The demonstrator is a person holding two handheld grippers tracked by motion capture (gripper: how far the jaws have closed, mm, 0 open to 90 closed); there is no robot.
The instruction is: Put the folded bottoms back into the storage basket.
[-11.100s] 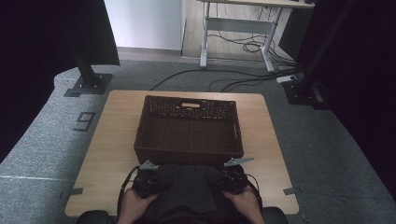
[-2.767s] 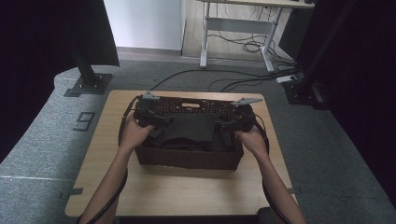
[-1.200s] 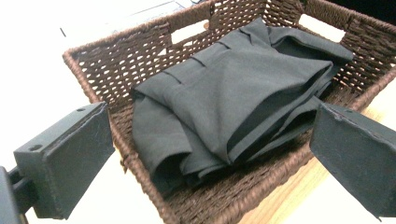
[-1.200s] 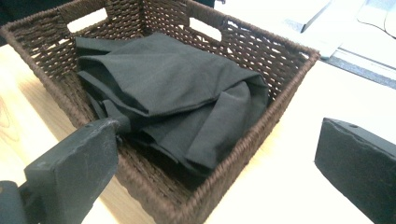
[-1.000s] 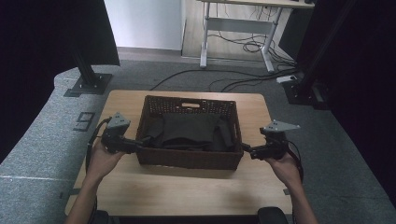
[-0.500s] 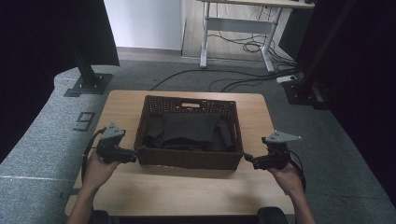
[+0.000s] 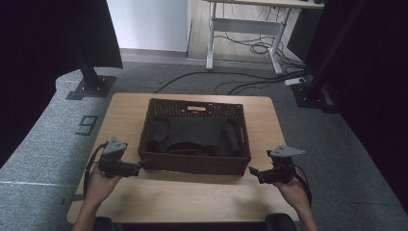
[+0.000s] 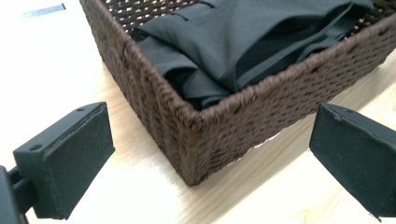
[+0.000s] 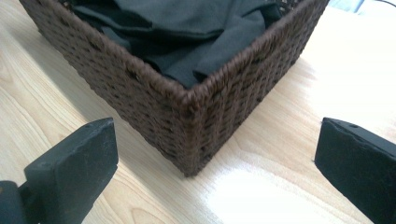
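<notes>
One woven basket (image 7: 195,163) is sitting on the wooden surface (image 7: 192,202), holding one folded dark garment (image 7: 195,134), and two grippers are flanking it at its near corners. Ahead of the left gripper (image 7: 137,167) the basket's near-left corner (image 8: 194,116) is standing between the spread jaws, apart from both of them, with bare wood lying open on either side of it. Ahead of the right gripper (image 7: 254,171) the near-right corner (image 9: 189,100) is likewise rising between jaws that are standing wide apart and gripping nothing, and pale wood is stretching out beyond it toward the surface's edge.

In the high view a broad strip of bare surface is running along the basket's near wall, between the two grippers and the near edge. Narrower margins are lying to the outside of each gripper, so the hands are hanging close to the side edges of the surface. The garment is lying inside the basket, below its rim, just beyond both pairs of jaws.

Both forearms are coming in from the near edge, one at each side. The left hand (image 7: 98,183) is holding its gripper pointed inward at the basket, and the right hand (image 7: 291,185) is mirroring it, each gripper carrying one grey three-cornered plate on top.
</notes>
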